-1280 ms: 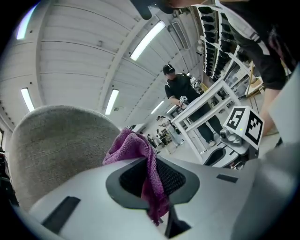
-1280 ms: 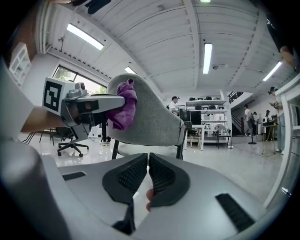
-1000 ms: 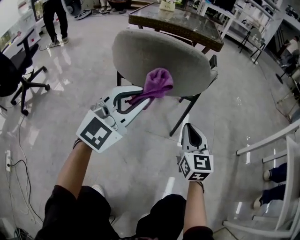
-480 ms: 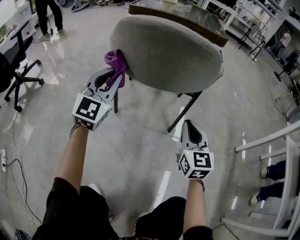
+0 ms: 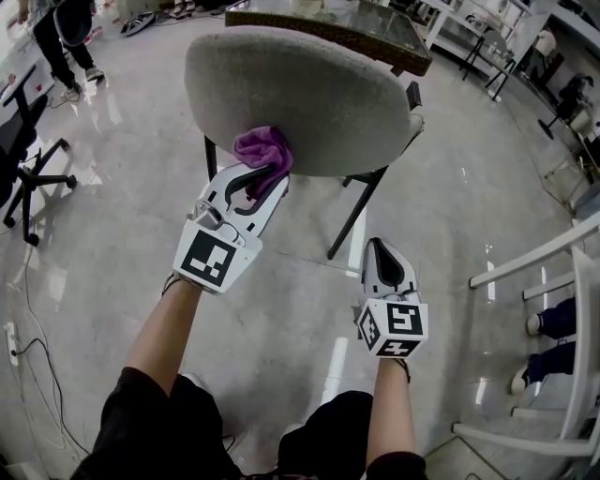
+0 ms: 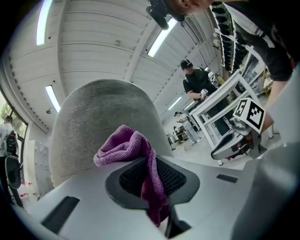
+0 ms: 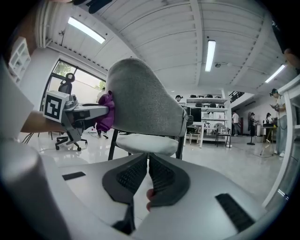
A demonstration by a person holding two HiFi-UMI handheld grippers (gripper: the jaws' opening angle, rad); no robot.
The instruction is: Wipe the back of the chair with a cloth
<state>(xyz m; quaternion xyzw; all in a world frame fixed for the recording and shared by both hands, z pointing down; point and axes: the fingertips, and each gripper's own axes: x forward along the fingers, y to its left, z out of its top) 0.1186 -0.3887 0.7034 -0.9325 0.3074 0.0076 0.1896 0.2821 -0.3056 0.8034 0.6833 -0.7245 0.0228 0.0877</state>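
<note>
Purple microfibre cloth (image 5: 262,148), clamped in the left gripper (image 5: 261,180), had swept from the left edge to the lower middle of the grey upholstered chair back (image 5: 309,84), mid-wipe; right gripper (image 5: 379,251) hung closed, empty.

The floor (image 5: 112,187) beside the chair (image 5: 309,94) is open on both sides. A tabletop (image 5: 361,21) stands close behind the chair and blocks that way. The chair's black legs (image 5: 354,211) stand under its back. A white rail (image 5: 534,267) stands well off to its right.
</note>
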